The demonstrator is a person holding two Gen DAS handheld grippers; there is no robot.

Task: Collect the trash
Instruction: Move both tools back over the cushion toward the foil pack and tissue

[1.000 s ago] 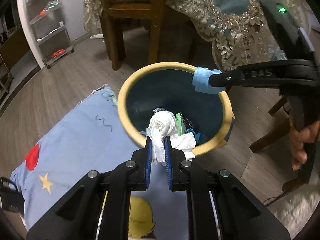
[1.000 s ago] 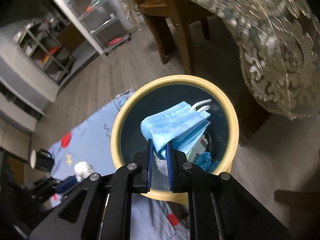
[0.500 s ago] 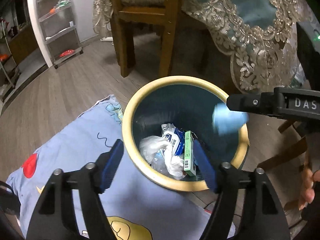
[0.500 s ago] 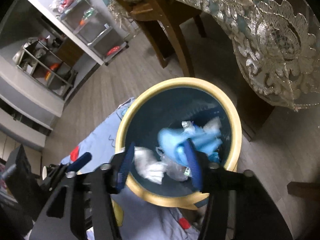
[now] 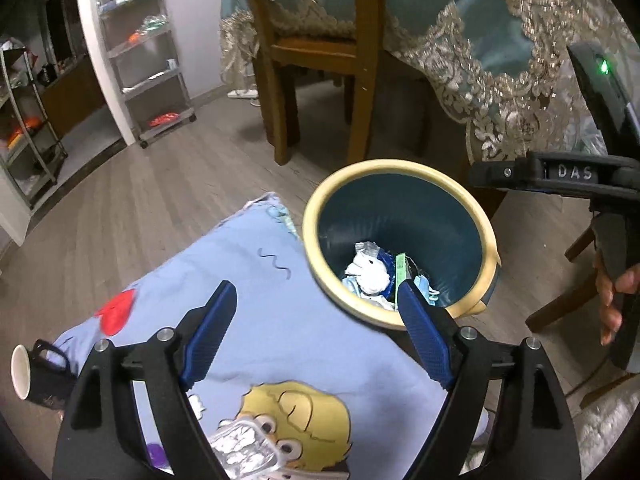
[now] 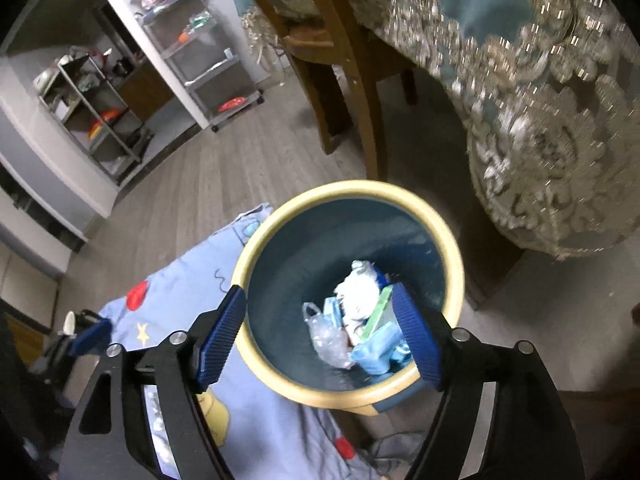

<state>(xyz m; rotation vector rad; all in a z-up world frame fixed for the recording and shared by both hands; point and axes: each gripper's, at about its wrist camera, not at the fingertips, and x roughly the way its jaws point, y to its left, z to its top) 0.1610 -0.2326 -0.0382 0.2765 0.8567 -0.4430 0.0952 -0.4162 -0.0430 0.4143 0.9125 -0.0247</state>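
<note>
A round bin [image 5: 320, 200] with a cream rim and teal inside stands on the floor. It also shows in the right wrist view [image 6: 452, 252]. Inside lie crumpled white tissue [image 5: 370, 274], a green box [image 5: 401, 268], a clear plastic bag [image 6: 328, 336] and a blue face mask [image 6: 378, 350]. My left gripper [image 5: 316, 320] is open and empty, above the blanket next to the bin. My right gripper [image 6: 320, 324] is open and empty above the bin; one of its arms shows in the left wrist view [image 5: 552, 174].
A light blue cartoon blanket [image 5: 248, 280] lies left of the bin, with crumpled foil [image 5: 240, 448] on it. A black mug [image 5: 32, 372] stands at its left edge. A wooden chair [image 5: 320, 60] and a table with a lace cloth [image 5: 500, 60] are behind. Wire shelves [image 5: 148, 60] stand far left.
Both grippers opened. The left one dropped the white tissue and the right one dropped the blue mask into the bin. The left gripper has pulled back and left from the bin.
</note>
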